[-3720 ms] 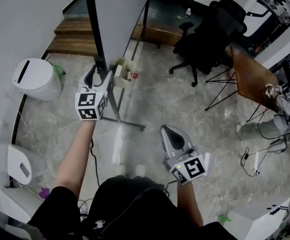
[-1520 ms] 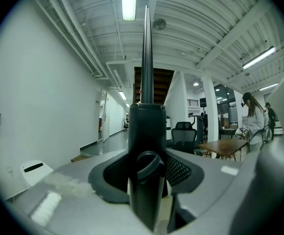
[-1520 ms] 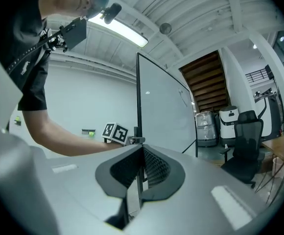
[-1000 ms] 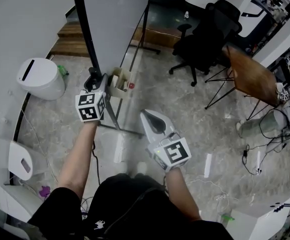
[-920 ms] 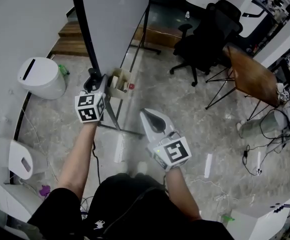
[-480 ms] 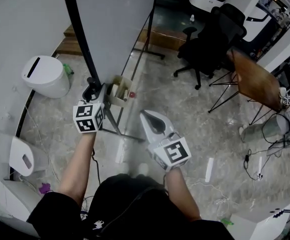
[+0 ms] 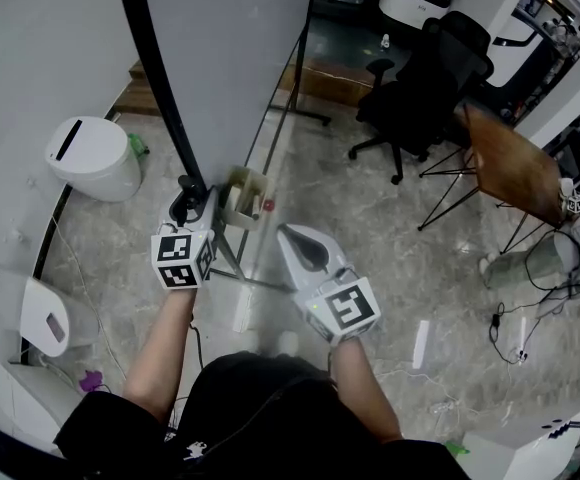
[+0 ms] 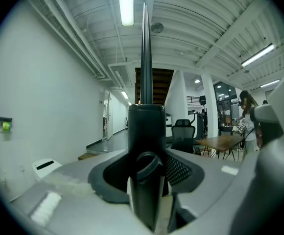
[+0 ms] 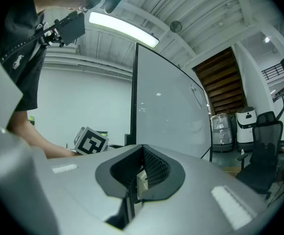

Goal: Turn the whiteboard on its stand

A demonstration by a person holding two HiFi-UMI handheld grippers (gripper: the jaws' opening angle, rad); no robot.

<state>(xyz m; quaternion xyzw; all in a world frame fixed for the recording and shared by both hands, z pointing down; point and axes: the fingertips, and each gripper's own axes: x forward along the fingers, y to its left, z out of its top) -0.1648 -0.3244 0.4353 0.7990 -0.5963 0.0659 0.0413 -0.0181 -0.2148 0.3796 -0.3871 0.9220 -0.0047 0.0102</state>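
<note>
The whiteboard stands tall on its wheeled stand, its black side frame running down to my left gripper. In the left gripper view that black frame fills the space between the jaws, and the left gripper is shut on it. A small marker tray hangs just right of that grip. My right gripper hovers right of the stand, apart from the board, jaws shut with nothing held. The right gripper view shows the board's face ahead of the right gripper.
A white bin sits left of the board by the wall. A black office chair and a wooden table stand to the right. White devices and cables lie on the floor at the lower left.
My left gripper has drawn nearer to me with the board's frame in it, and the board's black edge has swung further left in the head view. The right gripper has stayed put.
</note>
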